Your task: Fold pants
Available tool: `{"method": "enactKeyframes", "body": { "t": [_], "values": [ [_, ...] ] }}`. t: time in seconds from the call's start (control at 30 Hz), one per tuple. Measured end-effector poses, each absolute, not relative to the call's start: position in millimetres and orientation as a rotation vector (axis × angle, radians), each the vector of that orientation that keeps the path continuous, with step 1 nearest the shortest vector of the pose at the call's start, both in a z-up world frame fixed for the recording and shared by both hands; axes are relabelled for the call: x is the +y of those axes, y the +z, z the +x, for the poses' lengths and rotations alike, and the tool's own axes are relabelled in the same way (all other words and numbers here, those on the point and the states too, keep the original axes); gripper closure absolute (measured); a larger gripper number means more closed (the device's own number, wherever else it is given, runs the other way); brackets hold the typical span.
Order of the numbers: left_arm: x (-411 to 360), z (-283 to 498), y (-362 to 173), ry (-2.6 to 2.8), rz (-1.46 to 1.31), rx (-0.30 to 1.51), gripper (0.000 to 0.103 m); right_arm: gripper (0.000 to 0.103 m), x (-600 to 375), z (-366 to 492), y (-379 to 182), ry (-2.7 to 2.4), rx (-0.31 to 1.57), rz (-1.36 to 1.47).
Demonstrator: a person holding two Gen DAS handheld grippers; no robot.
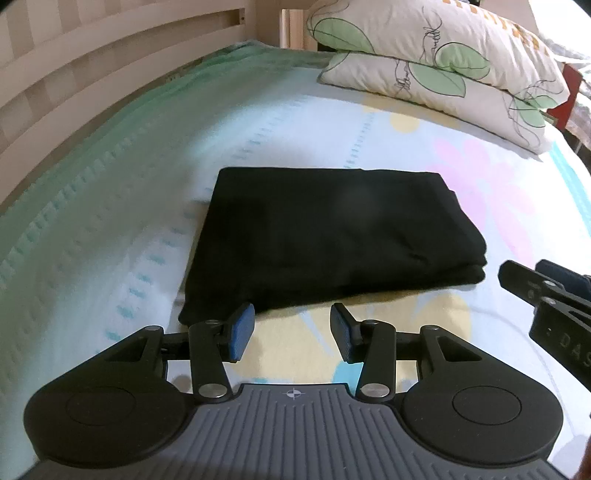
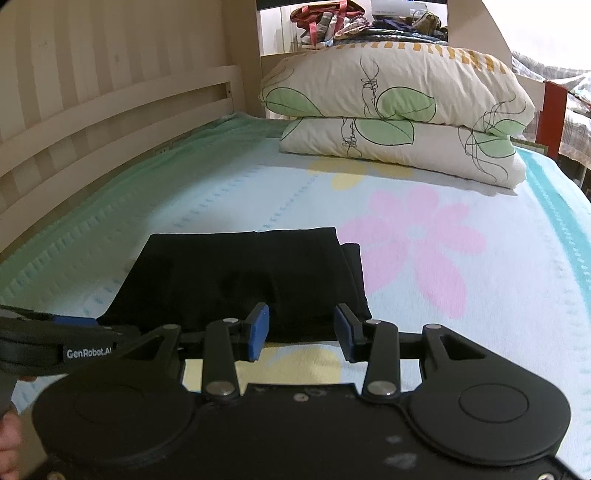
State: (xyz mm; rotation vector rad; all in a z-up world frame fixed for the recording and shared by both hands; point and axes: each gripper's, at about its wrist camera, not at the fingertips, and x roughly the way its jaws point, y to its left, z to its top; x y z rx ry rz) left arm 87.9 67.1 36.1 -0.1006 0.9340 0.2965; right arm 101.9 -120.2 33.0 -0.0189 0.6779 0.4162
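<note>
The black pants (image 1: pixel 325 236) lie folded into a flat rectangular stack on the bed's flowered sheet (image 1: pixel 491 192), layered edges showing at the right side. My left gripper (image 1: pixel 291 332) hovers open just short of the stack's near edge, blue pads apart with only sheet between them. In the right wrist view the same pants (image 2: pixel 240 280) sit ahead and to the left. My right gripper (image 2: pixel 301 332) is open at the stack's near right corner, nothing between its pads. The left gripper (image 2: pixel 55 332) shows at that view's left edge.
Two leaf-print pillows (image 2: pixel 399 122) are stacked at the head of the bed. A pale slatted wooden rail (image 1: pixel 74 85) runs along the bed's left side. A shelf with piled bags and clothes (image 2: pixel 351 26) stands behind the pillows. A red post (image 2: pixel 552 114) stands far right.
</note>
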Motion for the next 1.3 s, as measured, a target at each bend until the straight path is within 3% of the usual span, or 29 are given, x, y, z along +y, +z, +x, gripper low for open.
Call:
{"method": "enactKeyframes", "body": {
  "t": [1.3],
  "values": [
    [53.6, 66.9, 34.2, 0.309, -0.098, 0.937, 0.059, 0.061, -118.8, 87.2, 34.6, 0.419, 0.658, -0.038]
  ]
}}
